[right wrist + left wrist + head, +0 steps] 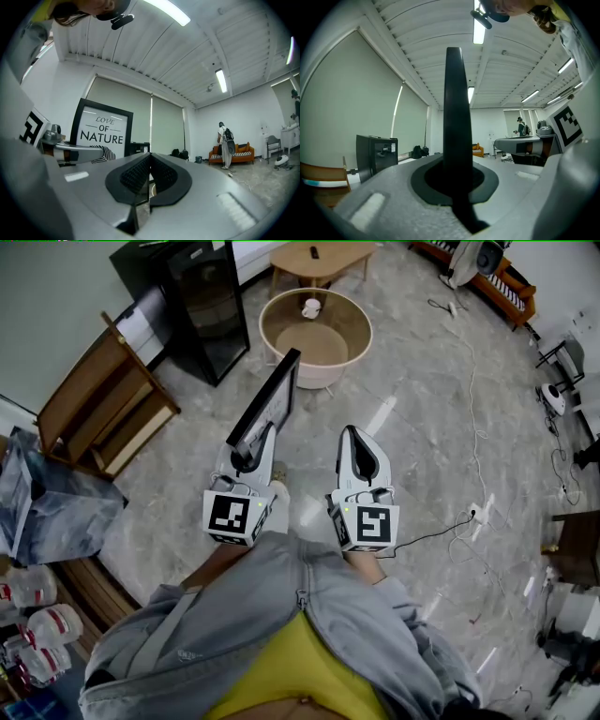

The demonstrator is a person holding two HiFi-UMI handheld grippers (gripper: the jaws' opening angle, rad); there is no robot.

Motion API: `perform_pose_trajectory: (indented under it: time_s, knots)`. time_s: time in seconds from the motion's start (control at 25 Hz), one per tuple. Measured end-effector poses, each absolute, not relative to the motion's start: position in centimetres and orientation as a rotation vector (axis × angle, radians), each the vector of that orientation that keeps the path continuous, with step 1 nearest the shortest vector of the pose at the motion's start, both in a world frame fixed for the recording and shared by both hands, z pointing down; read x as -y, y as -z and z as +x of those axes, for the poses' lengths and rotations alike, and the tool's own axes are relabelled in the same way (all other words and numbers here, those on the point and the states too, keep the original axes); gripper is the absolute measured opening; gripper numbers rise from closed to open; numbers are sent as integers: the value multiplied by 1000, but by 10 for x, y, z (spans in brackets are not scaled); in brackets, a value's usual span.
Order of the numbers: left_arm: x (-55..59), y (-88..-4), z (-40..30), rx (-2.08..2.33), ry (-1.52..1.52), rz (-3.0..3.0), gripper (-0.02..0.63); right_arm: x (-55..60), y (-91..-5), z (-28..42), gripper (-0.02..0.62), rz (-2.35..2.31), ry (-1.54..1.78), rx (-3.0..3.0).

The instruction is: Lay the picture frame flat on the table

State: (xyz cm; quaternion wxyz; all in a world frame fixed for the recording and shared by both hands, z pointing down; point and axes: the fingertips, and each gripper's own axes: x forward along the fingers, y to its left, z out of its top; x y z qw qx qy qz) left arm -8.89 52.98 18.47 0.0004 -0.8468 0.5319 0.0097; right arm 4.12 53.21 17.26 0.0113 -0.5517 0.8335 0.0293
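While the frame hangs over the floor: we are in the carrying step, and nothing has been laid on a table yet.
Frame: black, with a "LOVE OF NATURE" print. It stands upright and leans away from us, held by its lower edge and touching no surface.
Left gripper: its jaws are clamped on the frame's lower edge. In the left gripper view the frame rises edge-on straight out from between them.
Right gripper: its jaws are pressed together on nothing. It sits just beside the left one and apart from the frame, and its own view shows the frame's printed face off to the side.
Tables: a round table with a raised rim stands ahead, with a cup in it. A wooden table lies beyond. We cannot tell which one is meant, but the round one is nearer.
Next move: we judge that we must step forward, bring the frame over a bare part of the top, set its lower edge down and tip it over until it lies flat. Only then should the left jaws part.
Help: we think the free right gripper could steady the top edge during the tilt.
Risk: with a grip on one edge only, the frame may swing or slip, and the cup and rim leave less room.
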Motion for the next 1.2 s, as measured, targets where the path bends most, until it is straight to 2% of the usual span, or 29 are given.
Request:
perform_pose_trajectory:
  time_s: [0.72,1.2]
  knots:
    - [-250,-187,-95,-1492,-50,-2778,9,-262,-183,36,2,-1886,-75,-2504]
    - [-173,-212,-95,-1469,-37,-2845,8,-196,-208,46,2,-1962,-24,-2474]
